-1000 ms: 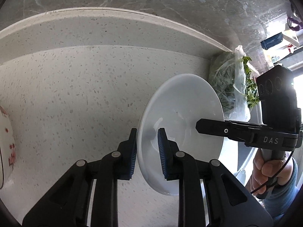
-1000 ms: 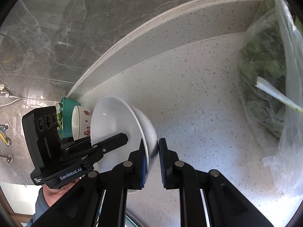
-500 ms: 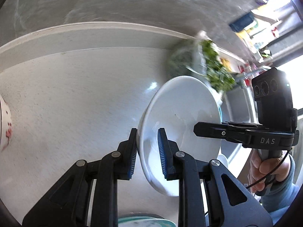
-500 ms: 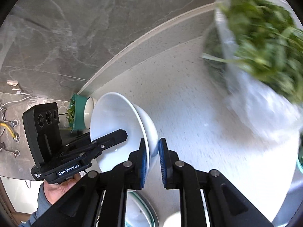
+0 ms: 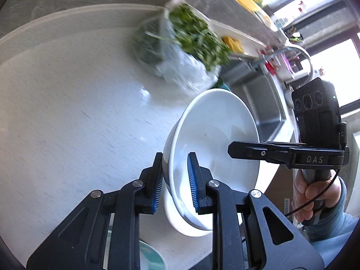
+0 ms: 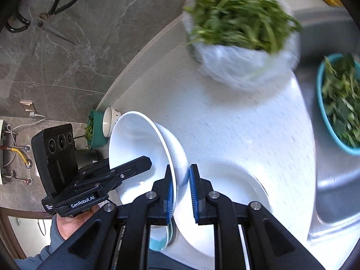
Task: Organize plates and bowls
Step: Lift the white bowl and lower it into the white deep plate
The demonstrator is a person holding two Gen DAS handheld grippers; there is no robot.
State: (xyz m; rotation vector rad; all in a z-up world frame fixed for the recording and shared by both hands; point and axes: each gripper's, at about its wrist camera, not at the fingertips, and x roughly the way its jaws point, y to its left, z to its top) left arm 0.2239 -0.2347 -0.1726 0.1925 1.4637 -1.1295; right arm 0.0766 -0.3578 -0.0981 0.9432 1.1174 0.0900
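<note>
A white bowl is held in the air over the speckled counter by both grippers, each on an opposite side of its rim. My left gripper is shut on the near rim in the left wrist view. My right gripper is shut on the rim in the right wrist view, where the bowl tilts to the left. Below it a white plate lies on the counter, with a teal-rimmed dish partly hidden under the fingers. A small patterned bowl leans at the far left.
A plastic bag of greens sits at the back of the counter. A teal basin of greens rests in the steel sink on the right. A green tub stands by the marble wall. Scissors hang on the wall.
Both grippers have carried the white bowl to the right along the counter, toward the sink. The bag of greens, the white plate and the teal basin have come into view.
</note>
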